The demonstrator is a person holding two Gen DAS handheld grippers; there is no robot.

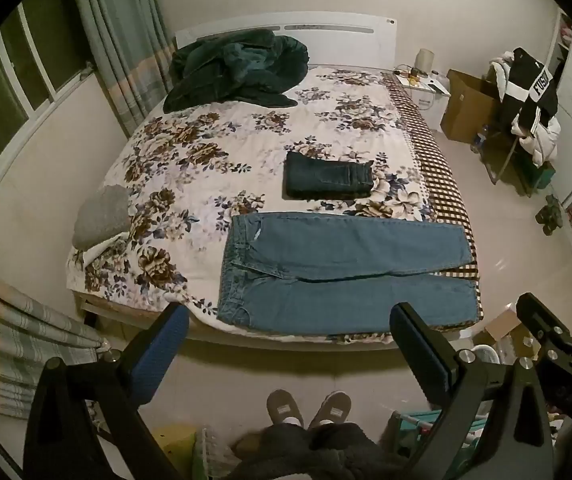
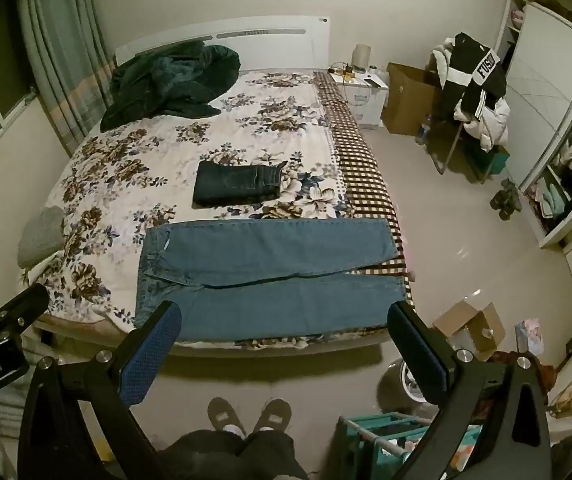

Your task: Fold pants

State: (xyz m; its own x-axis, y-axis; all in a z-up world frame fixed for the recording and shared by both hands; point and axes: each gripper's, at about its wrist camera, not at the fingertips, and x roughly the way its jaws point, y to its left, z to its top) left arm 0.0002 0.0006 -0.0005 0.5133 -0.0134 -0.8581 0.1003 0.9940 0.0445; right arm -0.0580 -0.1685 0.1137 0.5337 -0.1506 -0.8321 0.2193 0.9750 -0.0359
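Light blue jeans (image 1: 337, 272) (image 2: 262, 276) lie spread flat along the near edge of the bed (image 1: 214, 152) (image 2: 134, 184), waistband to the left, both legs stretching right. Behind them sits a folded pair of dark jeans (image 1: 327, 176) (image 2: 238, 182). My left gripper (image 1: 289, 320) hangs open above the floor just short of the bed edge, nothing between its blue pads. My right gripper (image 2: 286, 318) is likewise open and empty, held before the near leg. The right gripper's body (image 1: 557, 336) shows at the right of the left wrist view.
A dark green blanket (image 1: 238, 68) is heaped by the headboard, and a grey cushion (image 1: 104, 216) lies at the bed's left edge. A person's slippered feet (image 1: 307, 408) stand on the floor. Cardboard boxes (image 2: 469, 328), a teal basket (image 2: 385, 436), a clothes-laden chair (image 2: 473, 92) and a wardrobe (image 2: 557, 100) stand right.
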